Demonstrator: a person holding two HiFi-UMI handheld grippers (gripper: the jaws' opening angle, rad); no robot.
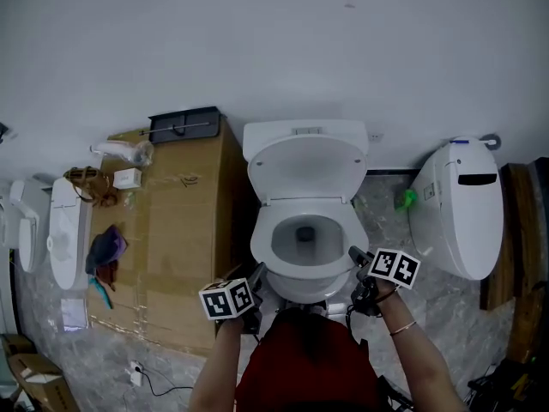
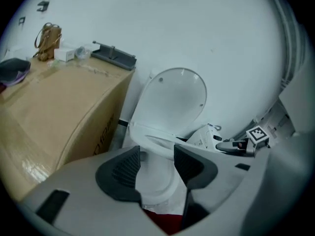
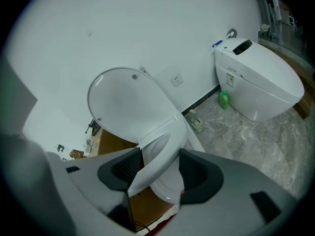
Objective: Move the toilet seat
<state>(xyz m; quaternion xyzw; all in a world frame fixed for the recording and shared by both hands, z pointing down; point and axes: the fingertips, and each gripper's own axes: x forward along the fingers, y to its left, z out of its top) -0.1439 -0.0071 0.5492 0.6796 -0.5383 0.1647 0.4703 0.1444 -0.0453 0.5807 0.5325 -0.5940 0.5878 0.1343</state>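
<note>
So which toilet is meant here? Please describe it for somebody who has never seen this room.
Along the white wall stand several white toilets. Take the middle toilet, directly right of the big cardboard box. It alone has its lid raised and its bowl open; the closed toilet on its right has a black panel on top.
</note>
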